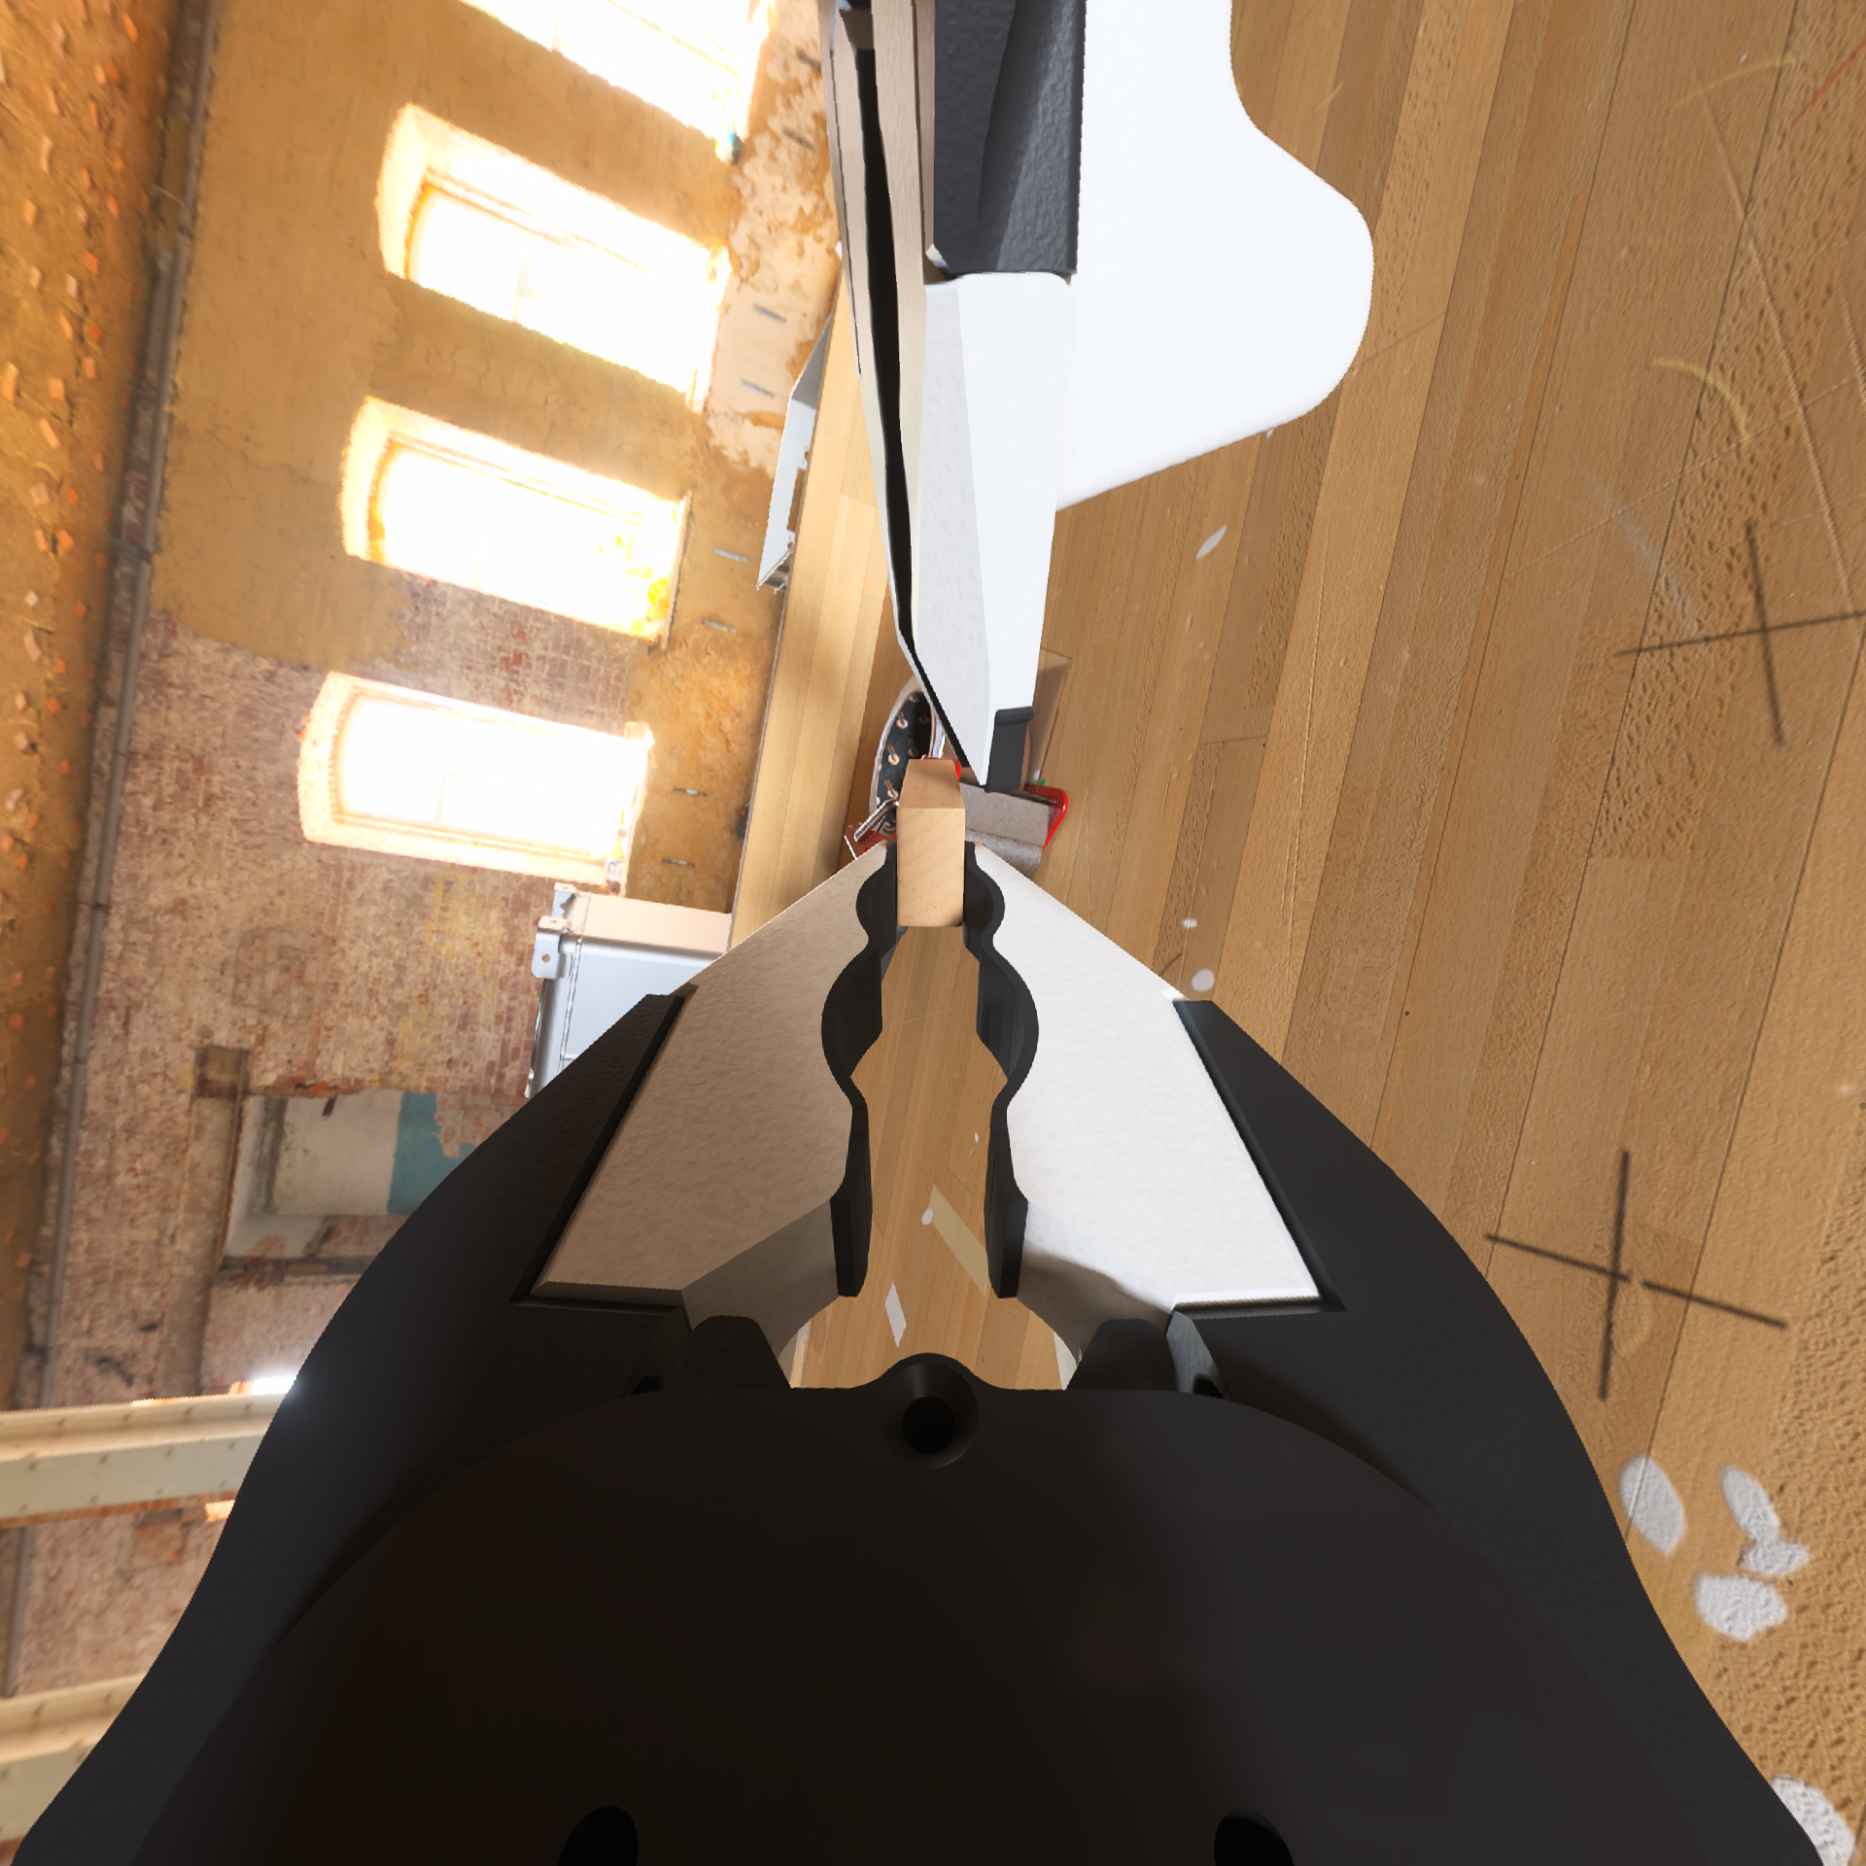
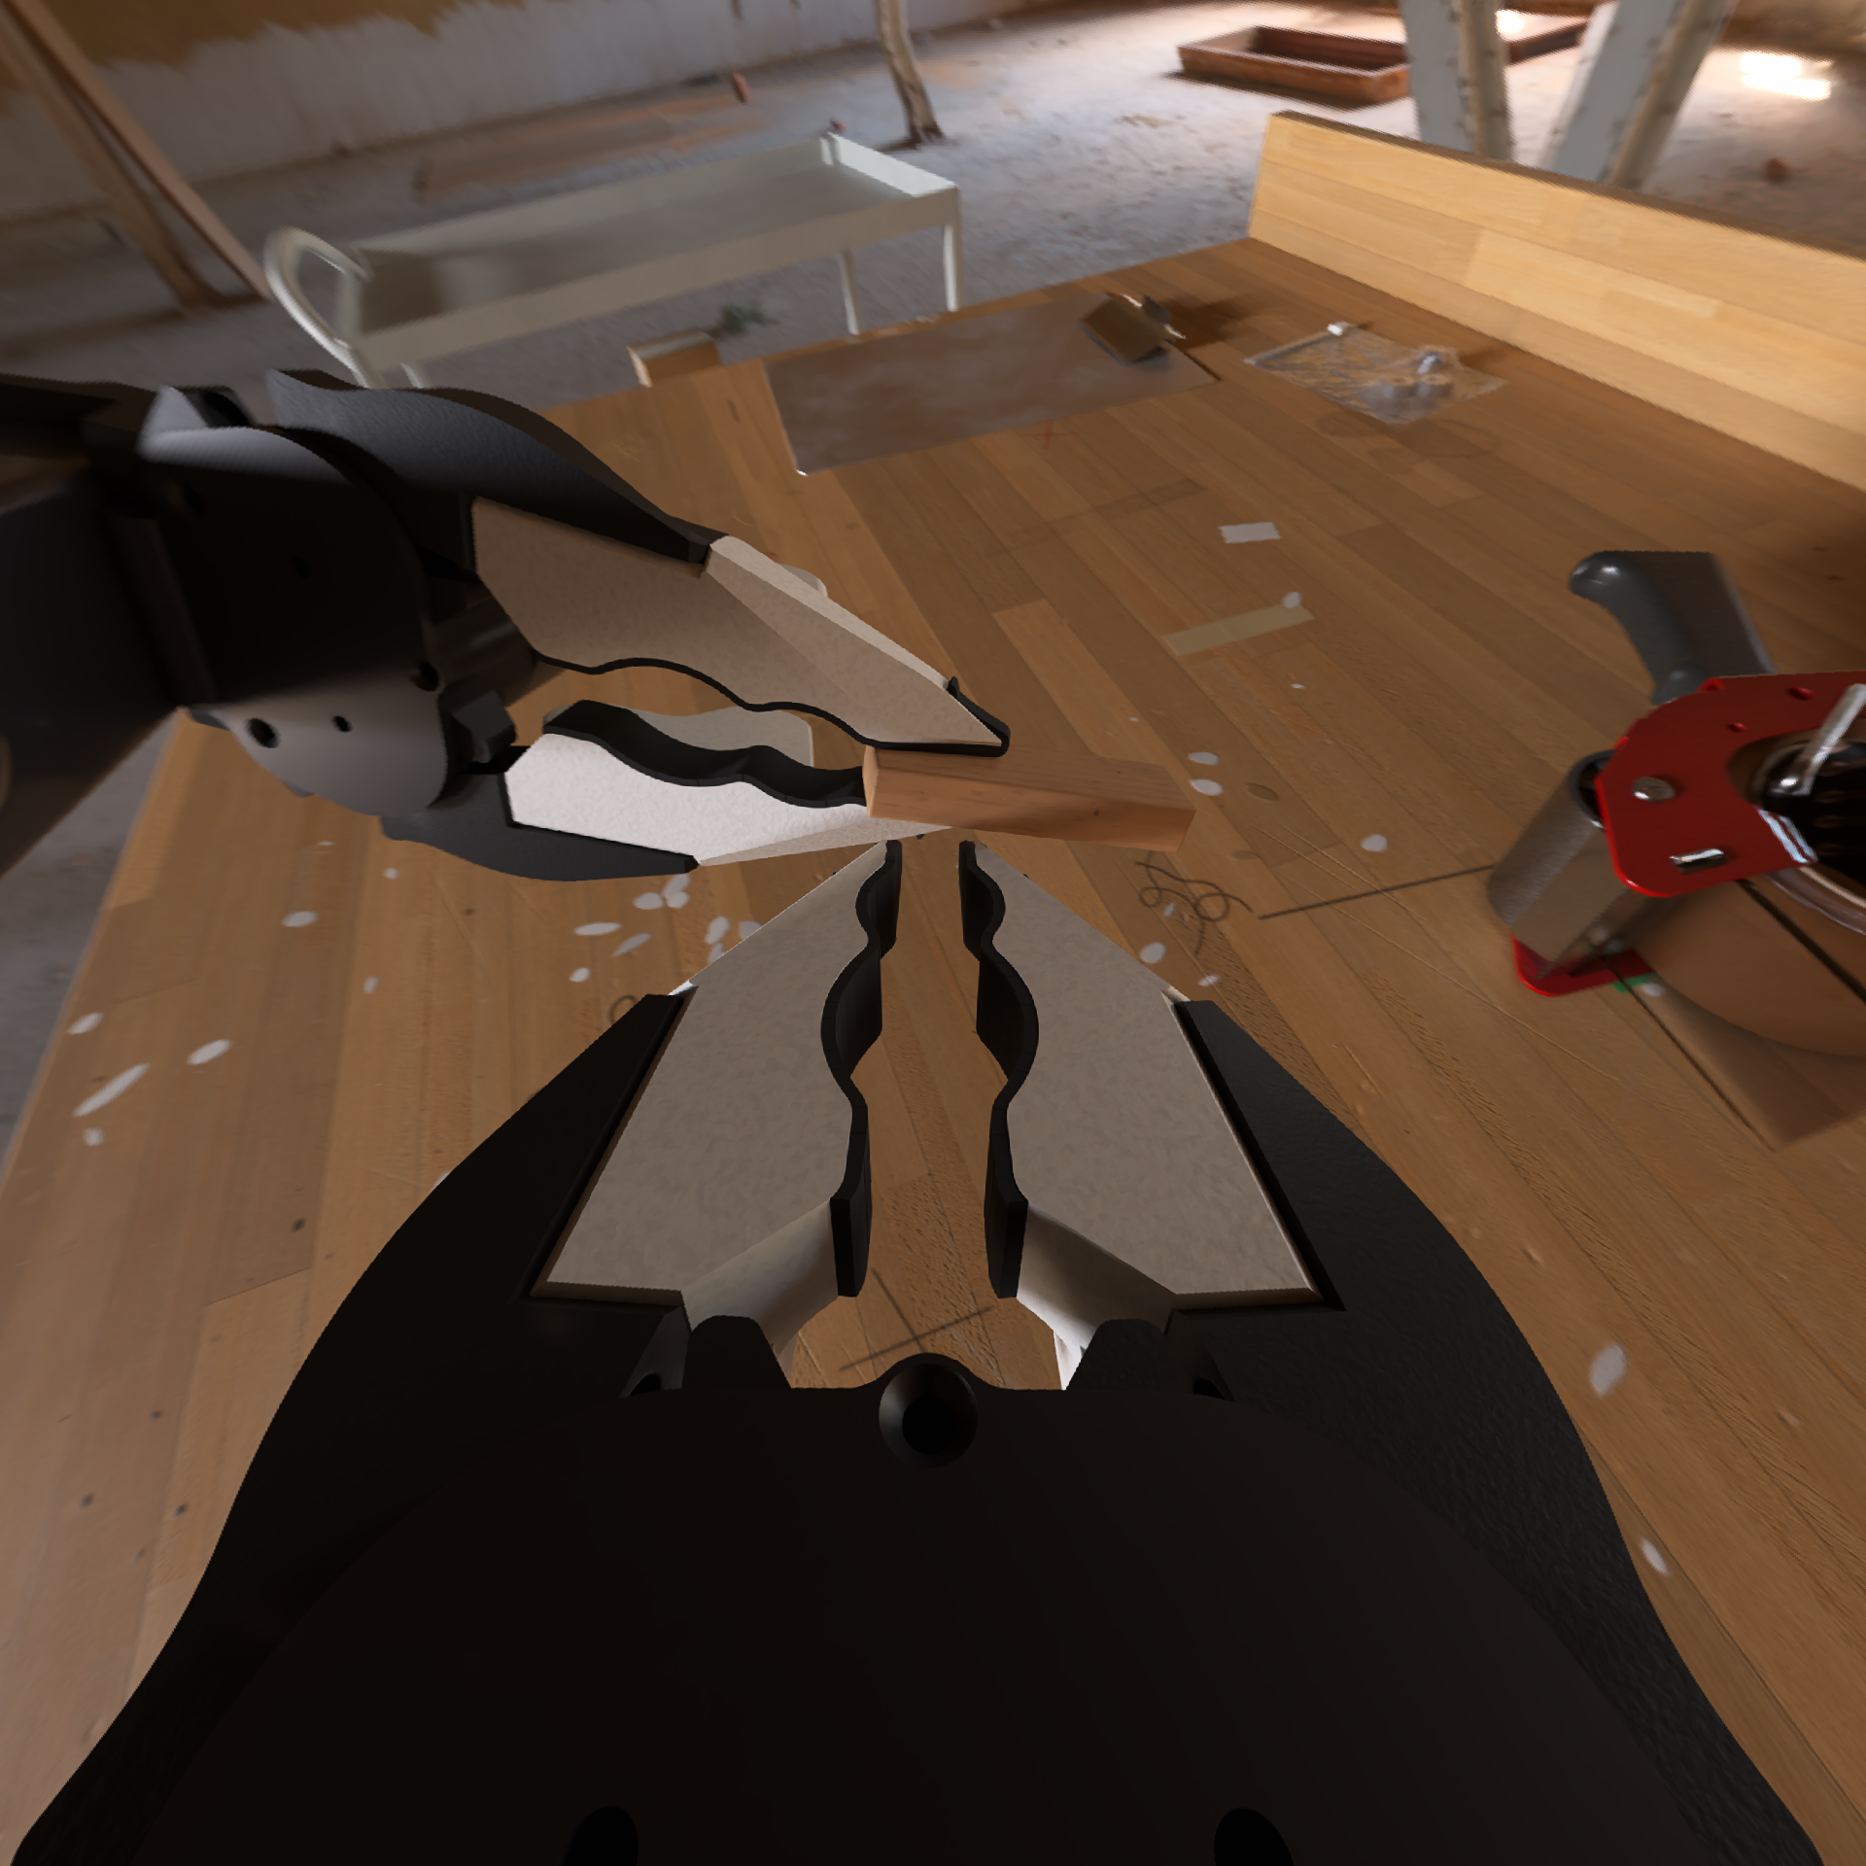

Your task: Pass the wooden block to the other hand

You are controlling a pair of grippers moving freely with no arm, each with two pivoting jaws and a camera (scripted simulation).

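The wooden block [image 2: 1060, 803] is a short light-wood bar held level above the table. My left gripper [image 2: 914, 793] comes in from the left and is shut on the block's left end. In the left wrist view the block [image 1: 929, 848] sits between the left gripper's [image 1: 929, 894] tips. My right gripper [image 2: 926, 858] has its jaws a narrow gap apart with nothing between them. Its tips are just under the block near the held end. In the left wrist view the right gripper [image 1: 954, 742] reaches down from the top to the block's far end.
A red tape dispenser [image 2: 1717, 808] with a brown roll stands on the wooden table [image 2: 1313, 1111] to the right. A clipboard [image 2: 990, 394] and a clear plastic bag [image 2: 1373, 374] lie farther back. A wooden board [image 2: 1565, 252] borders the back right. A white cart [image 2: 656, 252] stands beyond the table.
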